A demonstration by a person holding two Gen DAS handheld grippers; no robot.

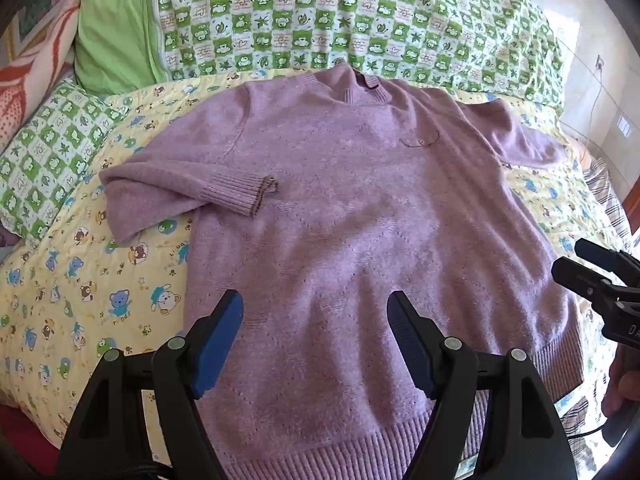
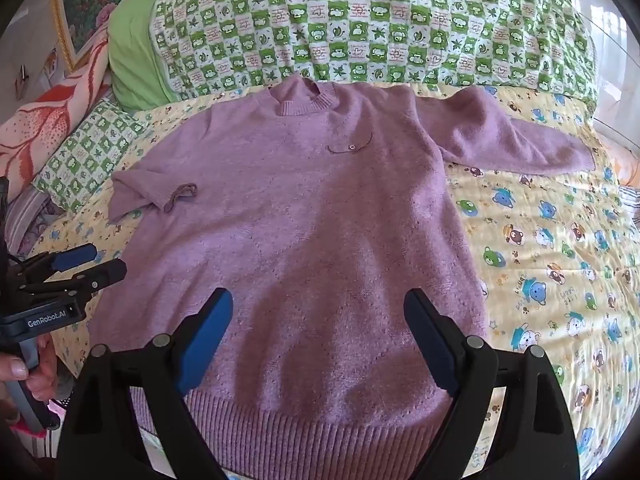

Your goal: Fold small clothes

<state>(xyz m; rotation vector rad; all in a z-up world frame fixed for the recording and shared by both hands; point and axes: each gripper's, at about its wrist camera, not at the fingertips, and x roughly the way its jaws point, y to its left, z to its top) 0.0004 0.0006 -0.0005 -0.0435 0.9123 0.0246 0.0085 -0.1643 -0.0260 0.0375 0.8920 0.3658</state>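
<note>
Purple sweater [image 1: 360, 220] flat on bed [image 1: 80, 300], under left gripper [image 1: 316, 312] and right gripper [image 2: 318, 308]. Fingers wide apart, holding nothing.

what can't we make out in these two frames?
- Sweater hem: its middle is hidden behind each view's own gripper, the left gripper and the right gripper.
- Right sleeve's cuff: shadowed at the right wrist view's edge, unclear.
- Chest emblem: too small to read.
- Sweater's back: flat against the quilt.
</note>
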